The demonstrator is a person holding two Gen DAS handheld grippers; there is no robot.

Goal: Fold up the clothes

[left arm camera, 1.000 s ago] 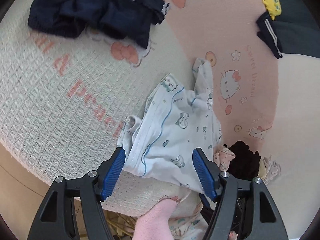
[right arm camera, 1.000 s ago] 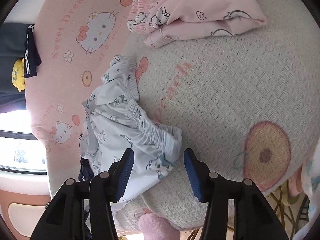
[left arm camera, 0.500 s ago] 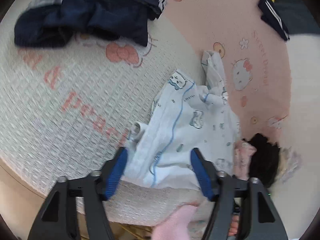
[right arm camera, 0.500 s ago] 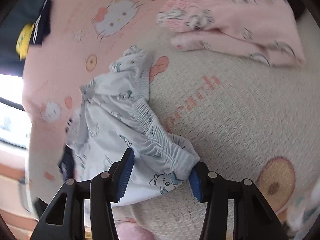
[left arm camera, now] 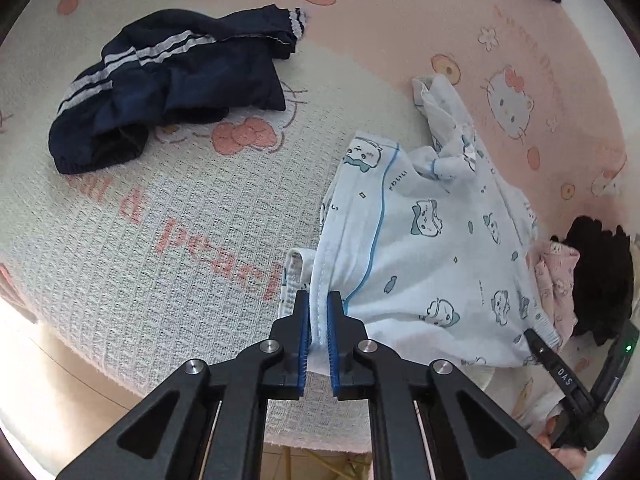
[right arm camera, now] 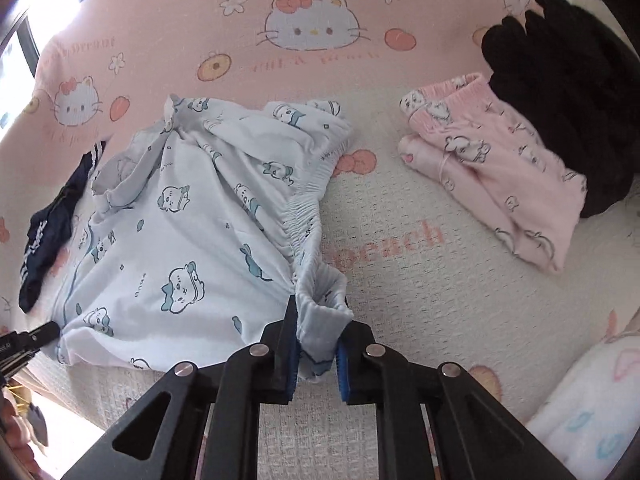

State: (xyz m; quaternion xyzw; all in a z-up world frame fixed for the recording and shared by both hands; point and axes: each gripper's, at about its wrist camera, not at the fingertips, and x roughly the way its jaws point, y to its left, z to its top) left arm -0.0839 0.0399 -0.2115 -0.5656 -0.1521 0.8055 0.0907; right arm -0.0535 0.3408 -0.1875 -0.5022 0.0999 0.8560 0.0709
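Pale-blue shorts (left arm camera: 432,248) stretch away from our left claw (left arm camera: 318,320), clenched on a hem; our right claw (right arm camera: 318,332) is closing on the waistband corner.

Bright, even daylight with soft, faint shadows. White glare blows out the window (right arm camera: 24,32) at upper left, far beyond the tool. Sharp focus; fisheye bending and dark corners.
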